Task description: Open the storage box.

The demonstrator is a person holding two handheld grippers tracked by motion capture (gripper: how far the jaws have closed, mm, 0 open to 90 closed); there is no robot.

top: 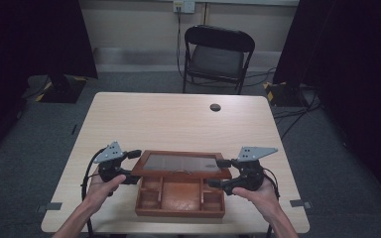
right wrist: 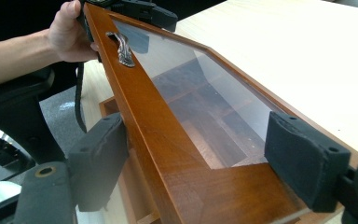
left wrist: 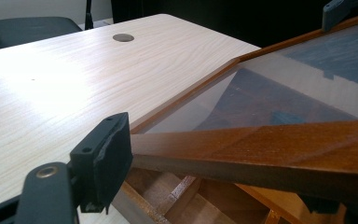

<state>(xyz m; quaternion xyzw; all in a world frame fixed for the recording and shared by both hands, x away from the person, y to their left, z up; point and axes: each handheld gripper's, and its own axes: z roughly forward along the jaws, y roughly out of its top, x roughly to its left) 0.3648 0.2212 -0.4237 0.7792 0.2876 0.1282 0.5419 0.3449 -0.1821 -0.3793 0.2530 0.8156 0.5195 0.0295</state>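
Room, high view: pale wood table [top: 178,119], folding chair [top: 217,55] at the far side, dark curtains both sides.
Box: wooden compartment box [top: 180,197] at the near edge, its glass-paned lid [top: 181,165] raised.
Left gripper [left wrist: 214,168] view: one pad on the lid's frame corner, other jaw mostly hidden, looks clamped on it.
Right gripper [right wrist: 205,163] view: jaws straddle the frame, gaps both sides, so not squeezing yet.
Handling: stiff wood, breakable pane. I'd grab the frame ends or the metal handle [right wrist: 122,48], never the glass.

I'm working in a studio-like lab room, black curtains [top: 30,34], grey carpet [top: 39,124], folding chair [top: 217,57], cables [top: 292,111], wall socket [top: 183,6].
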